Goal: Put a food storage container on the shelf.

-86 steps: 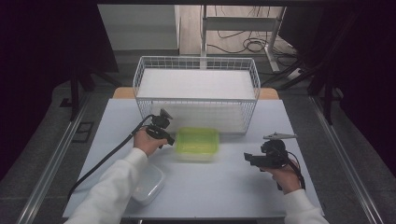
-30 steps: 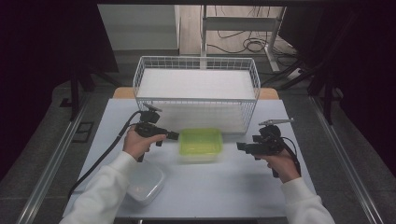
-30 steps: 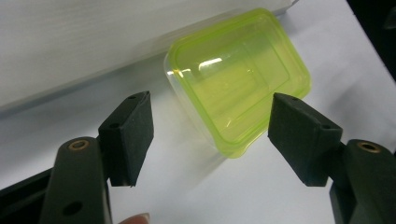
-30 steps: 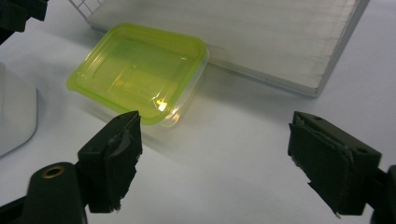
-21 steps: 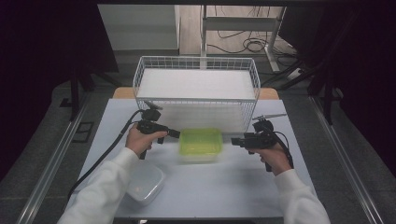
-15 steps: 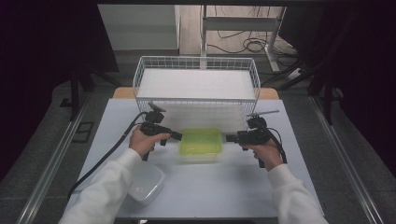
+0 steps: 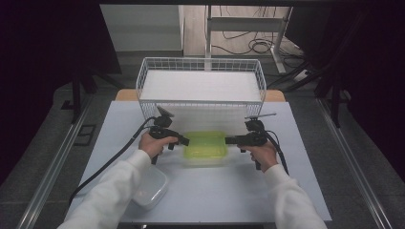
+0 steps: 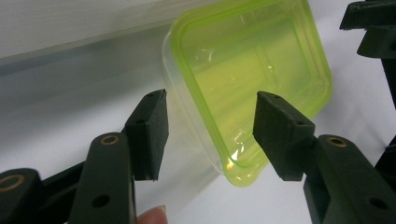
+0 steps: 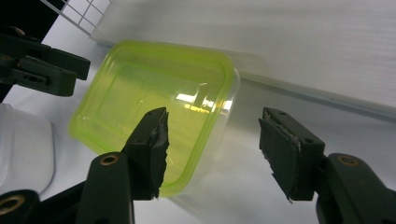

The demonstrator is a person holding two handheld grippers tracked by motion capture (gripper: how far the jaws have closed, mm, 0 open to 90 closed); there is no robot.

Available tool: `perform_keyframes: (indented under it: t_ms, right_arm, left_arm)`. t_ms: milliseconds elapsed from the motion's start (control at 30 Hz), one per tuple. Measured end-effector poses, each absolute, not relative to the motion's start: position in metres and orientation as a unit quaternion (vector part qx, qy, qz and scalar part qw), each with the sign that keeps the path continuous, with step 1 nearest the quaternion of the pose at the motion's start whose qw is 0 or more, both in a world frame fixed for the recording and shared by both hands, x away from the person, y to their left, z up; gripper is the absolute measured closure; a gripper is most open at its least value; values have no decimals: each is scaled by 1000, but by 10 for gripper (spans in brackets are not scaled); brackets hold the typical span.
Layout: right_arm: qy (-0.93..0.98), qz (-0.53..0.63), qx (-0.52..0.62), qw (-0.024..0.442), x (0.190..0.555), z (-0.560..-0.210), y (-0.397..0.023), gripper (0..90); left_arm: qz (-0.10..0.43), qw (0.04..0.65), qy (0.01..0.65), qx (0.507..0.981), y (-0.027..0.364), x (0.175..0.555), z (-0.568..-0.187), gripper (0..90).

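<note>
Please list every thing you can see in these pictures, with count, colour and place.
Lidded container: one, clear with green lid, table centre, between both tongs.
Second container: one, clear whitish, near left of table.
Wire basket: one, white, far side of table.
Table: one, pale grey.
Left tongs: one, black, open, jaws either side of the lid's corner; have just been closing.
Right tongs: one, black, open at the opposite end; have just been closing.
</note>
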State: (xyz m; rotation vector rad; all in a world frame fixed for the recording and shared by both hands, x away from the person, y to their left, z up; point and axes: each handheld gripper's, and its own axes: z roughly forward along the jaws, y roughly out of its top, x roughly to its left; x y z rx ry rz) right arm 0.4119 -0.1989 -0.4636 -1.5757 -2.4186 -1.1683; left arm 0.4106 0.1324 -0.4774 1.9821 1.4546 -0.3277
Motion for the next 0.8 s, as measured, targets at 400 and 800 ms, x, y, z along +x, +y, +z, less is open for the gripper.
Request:
perform_keyframes:
  t_ms: [400, 800]
  right_arm:
    - [-772, -366, -516, 61, 424, -486, -189, 559]
    - [-745, -372, -539, 130, 431, -498, -190, 717]
  left_arm:
    - [-149, 315, 565, 748, 127, 416, -491, 505]
    - [-177, 312, 570, 739, 125, 419, -494, 706]
